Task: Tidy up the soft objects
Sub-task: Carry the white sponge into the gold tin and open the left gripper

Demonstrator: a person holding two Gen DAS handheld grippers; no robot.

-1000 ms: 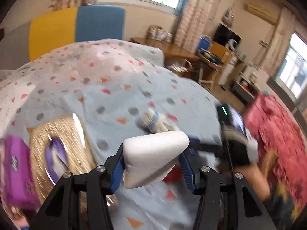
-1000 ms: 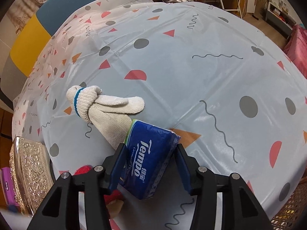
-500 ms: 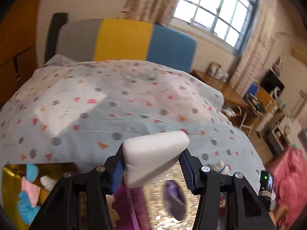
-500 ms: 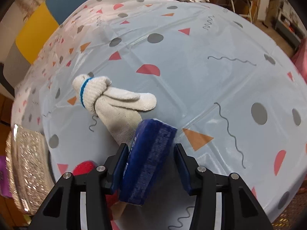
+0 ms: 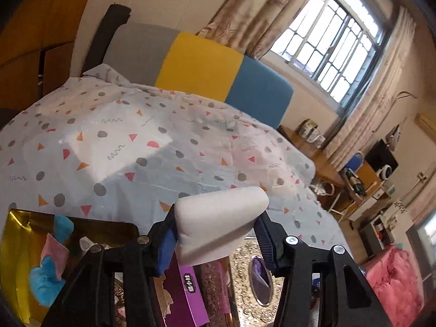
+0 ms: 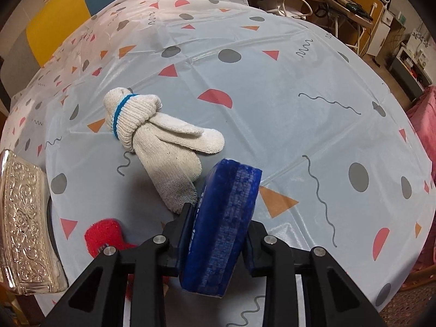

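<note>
My left gripper is shut on a white foam block, held in the air above a gold box that holds blue and pink cloths. A purple pack lies under the fingers. My right gripper points steeply down at the table; its jaws are closing on a blue tissue pack that stands on its narrow edge, with both pads against its sides. A bundle of white knit gloves lies just beyond the pack, and a red fluffy item sits to the left of the fingers.
An embossed silver box stands at the table's left edge. The patterned tablecloth covers the table. A grey, yellow and blue chair back stands behind it. A desk with clutter and a pink cloth are on the right.
The left gripper swung left with the foam block, from over the gloves to above the gold box. In the right gripper the tissue pack turned onto its edge and the jaws narrowed.
</note>
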